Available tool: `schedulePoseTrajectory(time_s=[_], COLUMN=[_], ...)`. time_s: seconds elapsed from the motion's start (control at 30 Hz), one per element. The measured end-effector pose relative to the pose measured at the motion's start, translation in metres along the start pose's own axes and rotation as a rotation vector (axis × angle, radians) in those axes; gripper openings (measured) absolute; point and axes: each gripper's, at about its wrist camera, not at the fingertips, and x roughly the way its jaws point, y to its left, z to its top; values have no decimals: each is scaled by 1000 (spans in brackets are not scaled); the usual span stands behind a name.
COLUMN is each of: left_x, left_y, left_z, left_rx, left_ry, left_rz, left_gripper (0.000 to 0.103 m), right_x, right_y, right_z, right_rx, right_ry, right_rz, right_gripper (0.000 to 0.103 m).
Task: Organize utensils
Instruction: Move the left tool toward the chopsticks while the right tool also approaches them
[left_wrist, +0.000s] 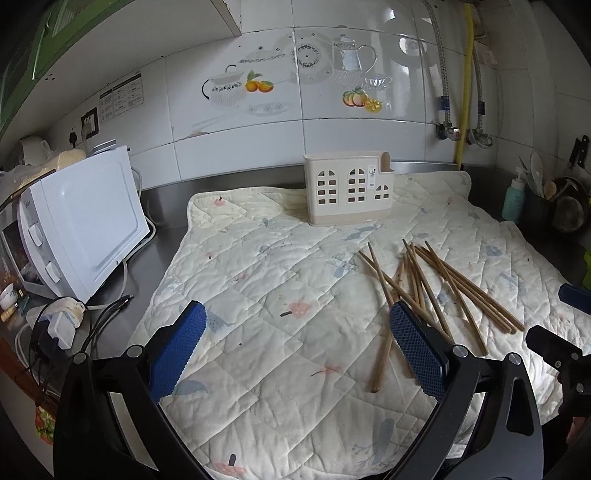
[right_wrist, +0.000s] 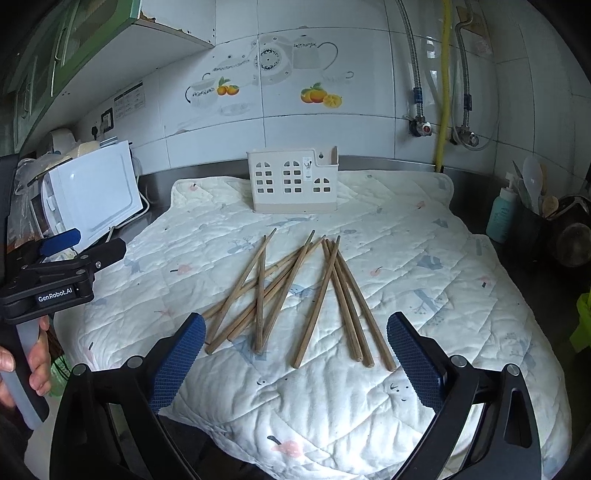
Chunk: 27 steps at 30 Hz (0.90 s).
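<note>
Several wooden chopsticks (right_wrist: 295, 291) lie scattered and crossed on a quilted white cloth (right_wrist: 424, 288). A cream utensil holder (right_wrist: 293, 181) with window cut-outs stands upright at the cloth's far edge. My right gripper (right_wrist: 295, 332) hovers open just short of the chopstick ends, nothing between its blue pads. In the left wrist view the chopsticks (left_wrist: 436, 288) lie to the right, the holder (left_wrist: 349, 188) stands farther back, and my left gripper (left_wrist: 295, 325) is open over bare cloth (left_wrist: 258, 295); its right pad (left_wrist: 415, 347) hides part of the pile. A hand holds the left gripper (right_wrist: 62, 258) at the cloth's left side.
A white microwave (left_wrist: 85, 229) with plugs and cables (left_wrist: 62, 325) sits left on the steel counter. A teal bottle (right_wrist: 500, 218) and a dark pot of spoons (right_wrist: 546, 221) stand at the right. Tiled wall with pipes (right_wrist: 441, 92) behind.
</note>
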Motion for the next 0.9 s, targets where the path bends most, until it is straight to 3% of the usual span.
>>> schedulePoseTrajectory(time_s=[0.1,0.27,0.47,0.63,0.9], left_x=[6,14,20,25,34], left_y=[4,8,14,18,23], left_z=[-2,-6,-9,-13,-18], left_rx=[-12,-24,-37,-50,-67], left_ry=[10,31,43,57,75], left_rz=[-1,-9,-14,-17,-31], left_gripper=[98,93,93,92,92], right_x=[9,28,51,73,97], right_y=[3,12,23,27,28], right_z=[-2,-5,-5,-4,-2], right_rx=[-12,-34,-55,-58,-61], right_ry=[9,35,69,114,164], right_rz=[28,84,156,201,183], right_gripper=[82,75,53,28,19])
